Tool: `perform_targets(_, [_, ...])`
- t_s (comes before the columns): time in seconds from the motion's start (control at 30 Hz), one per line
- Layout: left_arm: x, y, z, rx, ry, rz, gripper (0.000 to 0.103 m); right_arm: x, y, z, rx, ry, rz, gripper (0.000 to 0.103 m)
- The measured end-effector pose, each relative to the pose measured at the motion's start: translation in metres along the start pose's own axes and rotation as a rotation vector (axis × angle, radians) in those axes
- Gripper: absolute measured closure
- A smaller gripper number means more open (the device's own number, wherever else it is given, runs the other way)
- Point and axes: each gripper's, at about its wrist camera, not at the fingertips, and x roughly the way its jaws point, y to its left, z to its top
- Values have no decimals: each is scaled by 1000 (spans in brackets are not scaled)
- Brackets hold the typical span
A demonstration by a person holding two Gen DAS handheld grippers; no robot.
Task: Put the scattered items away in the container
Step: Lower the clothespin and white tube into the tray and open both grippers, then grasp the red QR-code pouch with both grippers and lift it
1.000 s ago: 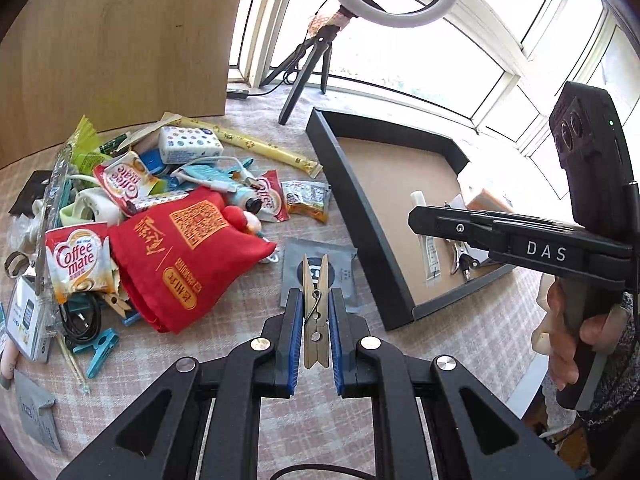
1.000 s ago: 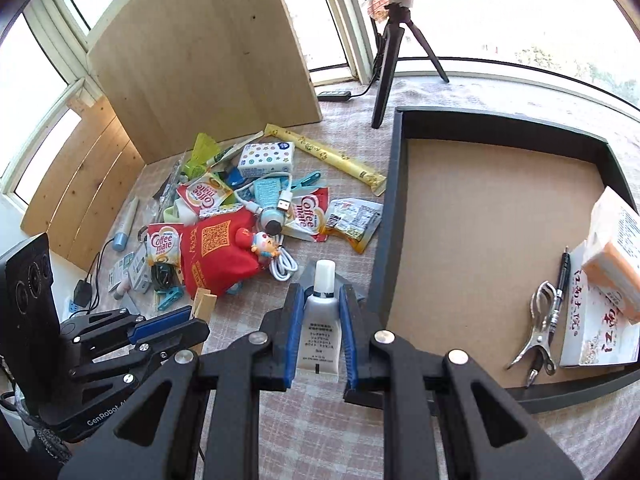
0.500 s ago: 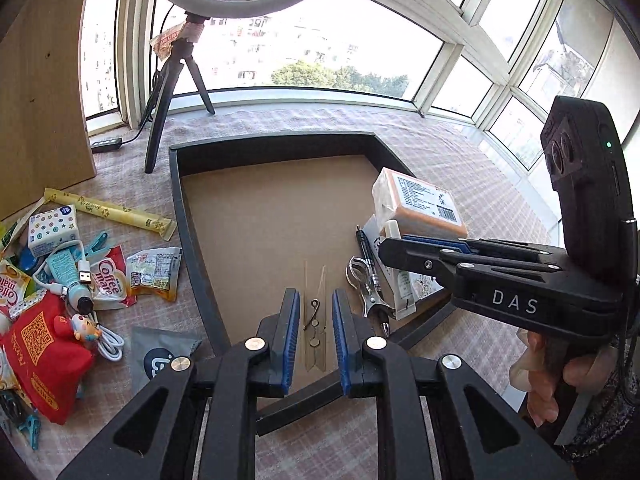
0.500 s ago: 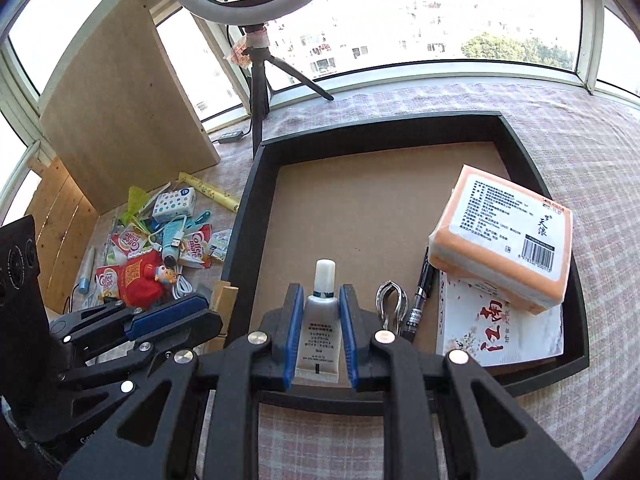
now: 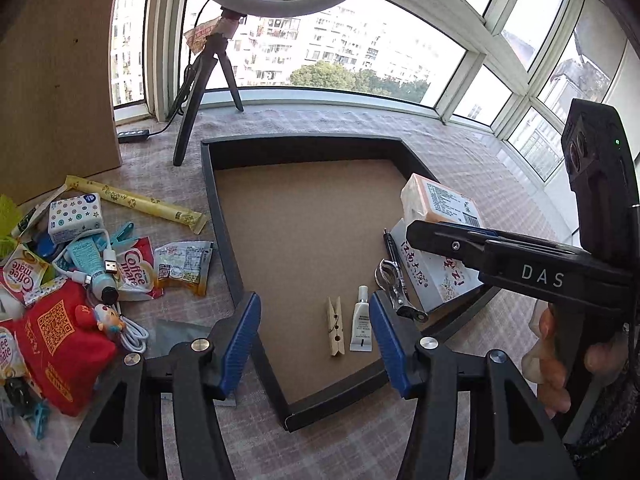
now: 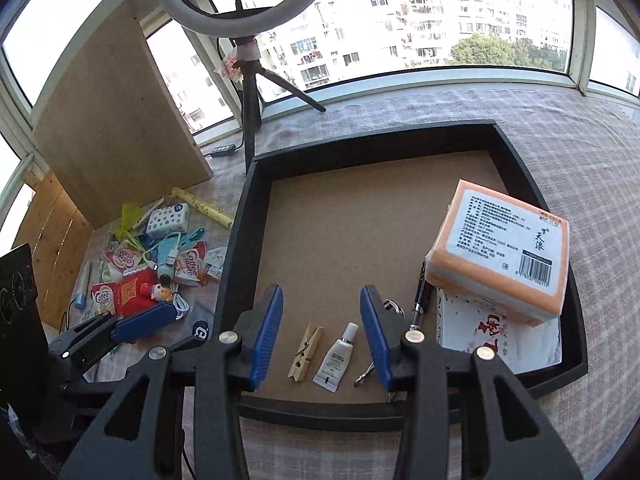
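A black tray point(image 5: 224, 236) point(image 6: 240, 236) with a brown floor lies on the checked cloth. On its floor near the front lie a wooden clothespin point(image 5: 335, 326) point(image 6: 305, 351) and a small white tube point(image 5: 361, 324) point(image 6: 337, 358), side by side. My left gripper point(image 5: 314, 344) hangs above them, its jaws opening and empty. My right gripper point(image 6: 321, 334) also hangs over both, jaws opening, with nothing pressed between the pads. A pile of scattered items lies left of the tray, with a red pouch point(image 5: 56, 340) point(image 6: 130, 292) and Coffee mate sachets point(image 5: 136, 272).
Inside the tray at the right lie an orange tissue pack point(image 6: 504, 248), a white packet point(image 6: 496, 340), a pen point(image 6: 420, 300) and a metal clip point(image 5: 396, 292). A ring-light tripod point(image 6: 250, 120) and a wooden board point(image 6: 116, 120) stand behind. A person's hand point(image 5: 560, 352) holds the right gripper.
Both grippers swung from the pile over to the tray. The left one let go of the clothespin and the right one let go of the white tube; both now lie on the tray floor.
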Motion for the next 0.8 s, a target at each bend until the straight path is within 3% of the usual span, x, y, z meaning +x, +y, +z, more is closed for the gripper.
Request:
perform_targets(0.3, [-41, 58, -20, -102, -44, 71, 50, 21, 53, -3, -94, 52, 85, 63])
perform_targets(0.6, [-92, 152, -73, -245, -35, 207, 50, 48, 122, -12, -205, 122, 192, 63])
perform_targets(0.8, [-108, 198, -95, -361, -30, 215, 50, 68, 170, -20, -303, 181, 277, 63])
